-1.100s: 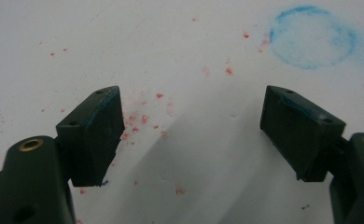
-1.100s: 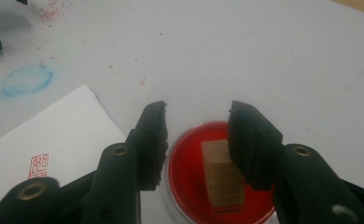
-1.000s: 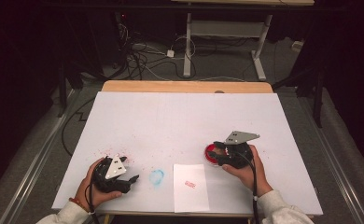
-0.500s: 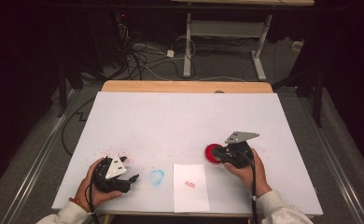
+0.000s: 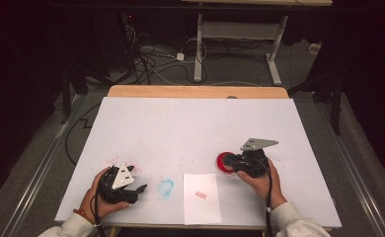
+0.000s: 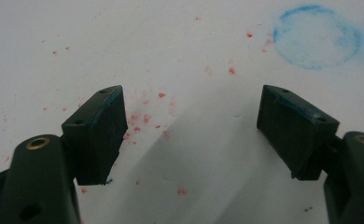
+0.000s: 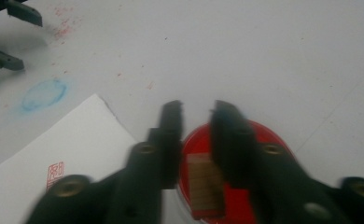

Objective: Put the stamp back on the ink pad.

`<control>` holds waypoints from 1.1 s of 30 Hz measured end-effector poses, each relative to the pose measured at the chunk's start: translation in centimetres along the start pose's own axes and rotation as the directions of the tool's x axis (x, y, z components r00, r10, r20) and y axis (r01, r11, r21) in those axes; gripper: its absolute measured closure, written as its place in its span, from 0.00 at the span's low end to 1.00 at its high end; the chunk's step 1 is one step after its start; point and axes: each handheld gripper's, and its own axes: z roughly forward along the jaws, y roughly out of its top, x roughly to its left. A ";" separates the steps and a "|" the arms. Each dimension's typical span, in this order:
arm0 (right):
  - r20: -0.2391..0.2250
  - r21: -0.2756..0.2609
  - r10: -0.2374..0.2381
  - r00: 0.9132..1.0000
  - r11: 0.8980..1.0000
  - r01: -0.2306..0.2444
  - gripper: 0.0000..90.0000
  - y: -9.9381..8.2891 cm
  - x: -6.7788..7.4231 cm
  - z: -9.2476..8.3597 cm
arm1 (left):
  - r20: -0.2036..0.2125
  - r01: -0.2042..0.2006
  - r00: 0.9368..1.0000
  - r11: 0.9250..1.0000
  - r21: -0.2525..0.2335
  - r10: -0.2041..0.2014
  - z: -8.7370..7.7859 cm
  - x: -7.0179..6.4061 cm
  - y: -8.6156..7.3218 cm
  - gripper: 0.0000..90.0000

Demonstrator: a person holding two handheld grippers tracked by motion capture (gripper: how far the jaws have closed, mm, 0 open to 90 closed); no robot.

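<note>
A round red ink pad lies on the white table at the right. My right gripper is over it, jaws close together and shut on a small tan stamp block that stands on the red pad. A white paper sheet with a red imprint lies near the front edge; the right gripper view shows the sheet and imprint at its left. My left gripper rests at the front left, its jaws wide open with nothing between them.
A blue ink ring marks the table between the left gripper and the paper. Red specks dot the surface around the left jaws. Cables and table legs lie on the floor beyond the far edge.
My right gripper has shifted slightly to the right over the ink pad. The left gripper has not moved.
</note>
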 end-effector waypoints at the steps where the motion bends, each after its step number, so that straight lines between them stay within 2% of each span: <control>1: -0.001 0.001 0.006 1.000 1.000 -0.006 0.72 0.0 0.0 0.0 | -0.001 0.000 1.000 1.000 0.001 0.000 0.0 0.0 0.0 0.26; 2: 0.006 -0.006 0.001 1.000 1.000 -0.001 0.75 0.1 0.1 0.0 | 0.000 0.000 1.000 1.000 0.001 0.000 0.0 0.0 0.0 0.26; 5: 0.018 -0.029 -0.006 1.000 1.000 0.006 0.67 0.2 0.1 -0.2 | 0.000 0.000 1.000 1.000 0.002 0.000 0.0 0.0 0.0 0.26; 6: 0.038 -0.027 -0.009 0.999 1.000 0.010 0.65 0.2 0.2 -0.3 | 0.000 -0.001 1.000 1.000 0.003 0.001 0.1 0.0 0.0 0.26; 12: 0.106 -0.017 -0.038 0.994 0.999 0.040 0.73 0.3 0.3 -0.4 | 0.001 -0.004 1.000 1.000 0.006 0.004 0.1 0.0 0.0 0.26; 15: 0.116 0.009 -0.055 0.992 0.998 0.055 0.77 0.3 0.4 -0.3 | 0.002 -0.006 1.000 1.000 0.008 0.006 0.1 -0.1 0.0 0.26; 18: 0.115 0.001 -0.066 0.991 0.998 0.066 0.77 0.3 0.5 -0.3 | 0.002 -0.006 1.000 1.000 0.006 0.006 0.1 0.0 0.0 0.26; 25: 0.129 -0.015 -0.088 0.988 0.996 0.091 0.71 0.8 0.7 -1.2 | 0.001 -0.005 1.000 1.000 0.003 0.005 0.1 0.0 0.0 0.25; 33: 0.183 -0.036 -0.135 0.974 0.989 0.144 0.57 1.6 1.3 -2.7 | 0.000 -0.005 1.000 1.000 0.000 0.005 0.0 0.0 0.0 0.25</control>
